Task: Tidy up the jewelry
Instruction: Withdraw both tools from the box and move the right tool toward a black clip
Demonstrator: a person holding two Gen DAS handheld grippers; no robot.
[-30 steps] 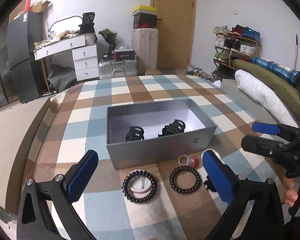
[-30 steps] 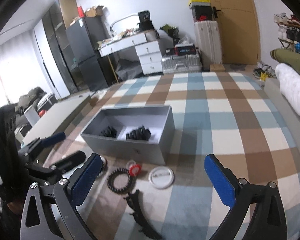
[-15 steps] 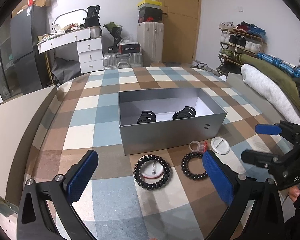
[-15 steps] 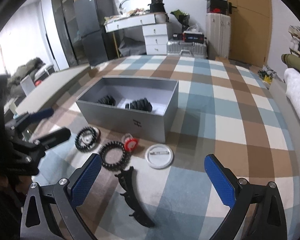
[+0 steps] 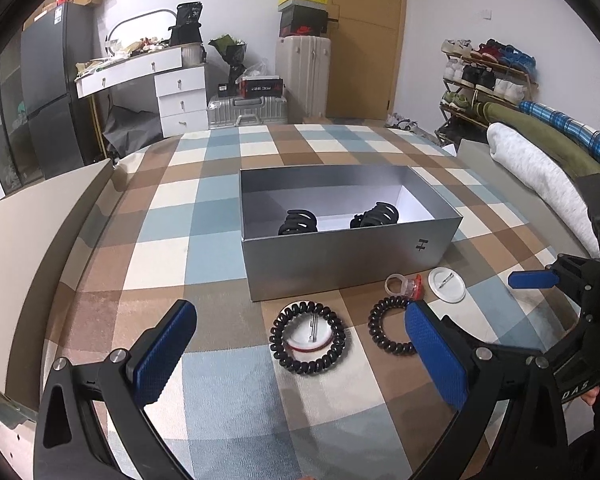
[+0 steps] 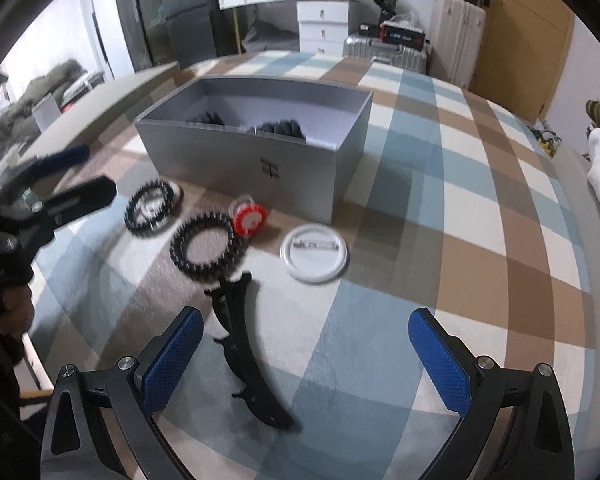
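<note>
Left tongs (image 5: pixel 300 354) hovering low over the checked blanket (image 5: pixel 160 216), spread wide, gripping nothing. Right tongs (image 6: pixel 306 356) likewise gaping and empty; view slightly blurred.

Nearest the right tongs: long black hair clip (image 6: pixel 244 344) lying flat, between the blue pads. Just beyond its far tip, a black spiral hair tie (image 6: pixel 206 246). Right of that, a white pin-back badge (image 6: pixel 315 256), pin side up. A red-and-clear ring (image 6: pixel 249 216) sitting between tie and badge, closer to the box.

In front of the left tongs: second black spiral hair tie (image 5: pixel 308 338) circling another white badge (image 5: pixel 312 330).

Behind the row, open grey box (image 5: pixel 340 256) resting on the blanket, two black claw clips (image 5: pixel 298 222) sitting inside near its front wall, apart from each other.

Farther back: white drawers (image 5: pixel 180 96), silver suitcase (image 5: pixel 246 110), shoe rack (image 5: pixel 484 76).
</note>
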